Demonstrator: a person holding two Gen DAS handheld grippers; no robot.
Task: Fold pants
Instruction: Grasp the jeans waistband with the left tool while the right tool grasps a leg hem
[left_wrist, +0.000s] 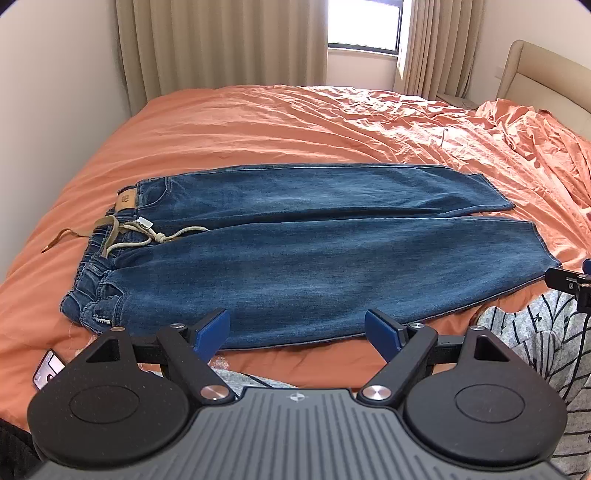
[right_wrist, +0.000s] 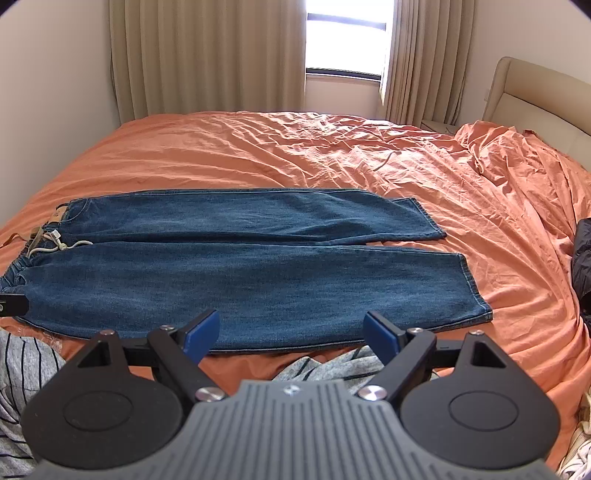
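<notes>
Item: pants (left_wrist: 295, 254), blue denim, spread flat on the orange bedspread (left_wrist: 258, 122) near its front edge, unfolded. Long axis runs left to right across my view: waistband with cord drawstring (left_wrist: 147, 236) toward the left edge, leg hems (right_wrist: 458, 266) toward the right. Legs lie side by side, near leg just ahead of both tools. Left gripper (left_wrist: 297, 325): fingers spread, holding nothing, nearer the waist end. Right gripper (right_wrist: 291, 328): fingers spread, holding nothing, nearer the hems. I judge the first fold needs each gripper at its own end.
</notes>
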